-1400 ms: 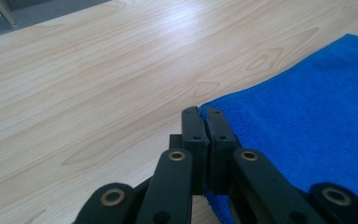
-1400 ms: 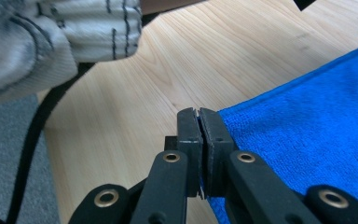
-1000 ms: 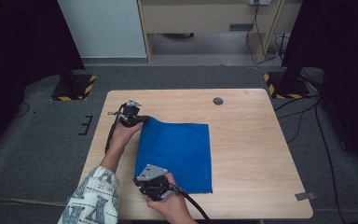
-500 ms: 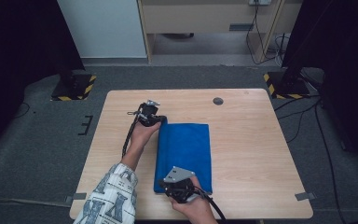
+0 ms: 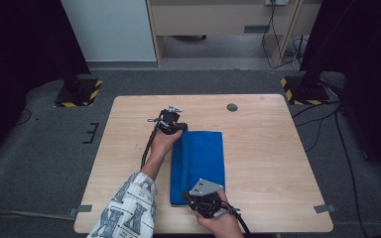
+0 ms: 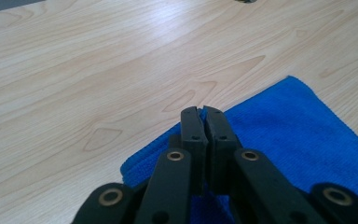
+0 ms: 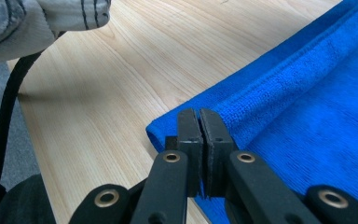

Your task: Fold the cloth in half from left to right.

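A blue cloth (image 5: 201, 158) lies folded in a long narrow strip on the wooden table (image 5: 273, 148). My left gripper (image 5: 177, 128) is at the strip's far left corner, shut, with the cloth's edge pinched in its jaws. In the left gripper view the closed left gripper (image 6: 202, 109) rises over the blue cloth (image 6: 298, 135), with bare wood ahead. My right gripper (image 5: 186, 195), topped by a grey plate, is at the near left corner and also shut on the edge. In the right gripper view the right gripper (image 7: 199, 112) holds the blue cloth (image 7: 307, 116) beside a rolled fold.
A small dark round grommet (image 5: 232, 107) sits in the tabletop beyond the cloth. The person's patterned sleeve (image 5: 126, 208) crosses the near left of the table. Stand bases with yellow-black stripes (image 5: 77, 94) (image 5: 302, 91) flank the table's far corners. Cables run over the floor at right.
Both grippers have moved to the right together, carrying the cloth's left edge over. The cloth has gone from a wide square to a narrow strip.
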Demonstrator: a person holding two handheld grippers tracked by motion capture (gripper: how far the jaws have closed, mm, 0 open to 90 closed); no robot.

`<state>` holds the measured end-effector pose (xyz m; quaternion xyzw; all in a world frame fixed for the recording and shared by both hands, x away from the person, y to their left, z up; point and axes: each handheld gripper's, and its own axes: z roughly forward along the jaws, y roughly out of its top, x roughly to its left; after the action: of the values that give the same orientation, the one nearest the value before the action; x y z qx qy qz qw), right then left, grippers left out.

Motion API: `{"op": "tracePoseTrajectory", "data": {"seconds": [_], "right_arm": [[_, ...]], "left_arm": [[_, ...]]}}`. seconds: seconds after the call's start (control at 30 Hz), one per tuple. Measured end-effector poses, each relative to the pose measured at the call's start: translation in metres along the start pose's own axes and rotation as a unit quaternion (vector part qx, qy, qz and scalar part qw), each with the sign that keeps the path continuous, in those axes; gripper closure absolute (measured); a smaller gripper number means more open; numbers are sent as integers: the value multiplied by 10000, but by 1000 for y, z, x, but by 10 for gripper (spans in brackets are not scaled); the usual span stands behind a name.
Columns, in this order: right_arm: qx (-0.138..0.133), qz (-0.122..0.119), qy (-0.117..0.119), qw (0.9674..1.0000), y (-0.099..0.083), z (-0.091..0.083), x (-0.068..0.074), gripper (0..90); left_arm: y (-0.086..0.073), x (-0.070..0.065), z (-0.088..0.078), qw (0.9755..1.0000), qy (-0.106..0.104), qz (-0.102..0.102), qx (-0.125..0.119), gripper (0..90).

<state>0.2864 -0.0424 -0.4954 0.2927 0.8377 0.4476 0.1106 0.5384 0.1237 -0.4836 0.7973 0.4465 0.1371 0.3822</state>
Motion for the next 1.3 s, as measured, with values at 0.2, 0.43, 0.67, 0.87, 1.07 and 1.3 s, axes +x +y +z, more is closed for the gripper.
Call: {"op": "tracePoseTrajectory", "data": {"seconds": [0.2, 0.43, 0.67, 0.87, 1.07, 1.3], "right_arm": [[3, -23, -83, 10000, -3, -11, -5, 881], [37, -15, -88, 10000, -7, -14, -6, 881], [81, -13, -140, 9999, -10, -14, -9, 880], [85, 6, -204, 9998, -12, -19, -13, 880], [81, 6, -238, 9997, -13, -22, -14, 880], [102, 23, -274, 9996, -18, -28, -17, 880]], "left_arm": [[3, -10, 5, 10000, -42, 31, -24, 873], [5, -21, 10, 9999, -38, 160, 19, 872], [8, -28, 13, 9998, -42, 178, -18, 871], [12, -32, 13, 9998, -107, 163, -30, 871], [16, -40, 17, 9996, -129, 244, -1, 869], [20, -49, 23, 9994, -155, 307, 34, 867]]}}
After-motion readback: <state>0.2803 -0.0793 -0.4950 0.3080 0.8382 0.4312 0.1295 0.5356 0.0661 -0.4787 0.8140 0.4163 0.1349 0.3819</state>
